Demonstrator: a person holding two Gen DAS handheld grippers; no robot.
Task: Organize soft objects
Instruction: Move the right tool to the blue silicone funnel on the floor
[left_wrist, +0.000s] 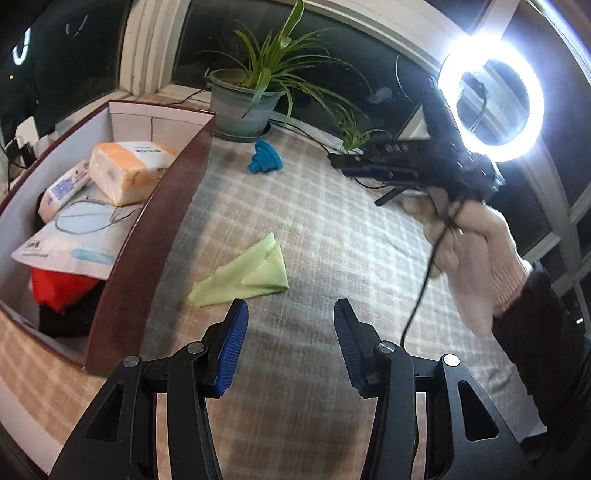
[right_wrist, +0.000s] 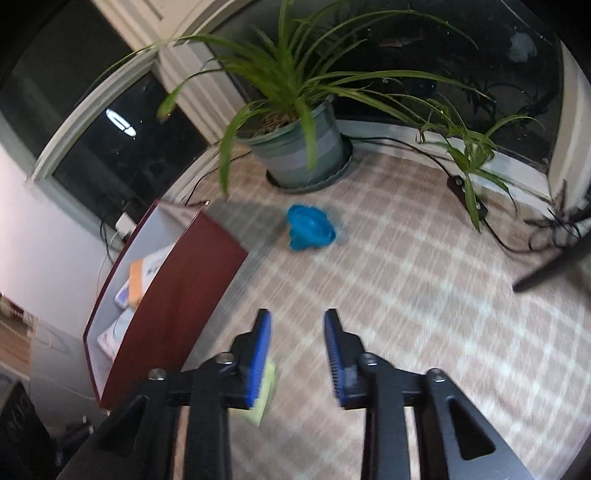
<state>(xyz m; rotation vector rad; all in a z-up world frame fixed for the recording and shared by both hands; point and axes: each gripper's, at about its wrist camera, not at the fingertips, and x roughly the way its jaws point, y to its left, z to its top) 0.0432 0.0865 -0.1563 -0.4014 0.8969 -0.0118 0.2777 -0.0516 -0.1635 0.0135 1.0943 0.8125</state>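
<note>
A folded light-green cloth (left_wrist: 245, 275) lies on the checked tablecloth, just ahead of my open, empty left gripper (left_wrist: 291, 314). A blue soft funnel-shaped object (left_wrist: 265, 157) lies farther back near the plant pot; it also shows in the right wrist view (right_wrist: 311, 228). My right gripper (right_wrist: 297, 325) is open and empty, above the table, pointing toward the blue object; the green cloth (right_wrist: 265, 397) peeks out under its left finger. In the left wrist view the right gripper (left_wrist: 380, 162) is held by a gloved hand at right.
A dark-red box (left_wrist: 147, 229) at left holds tissue packs (left_wrist: 127, 171), a mask packet and red and black fabric. A potted plant (left_wrist: 245, 107) and cables stand at the back. A bright ring light (left_wrist: 491, 99) is at the right.
</note>
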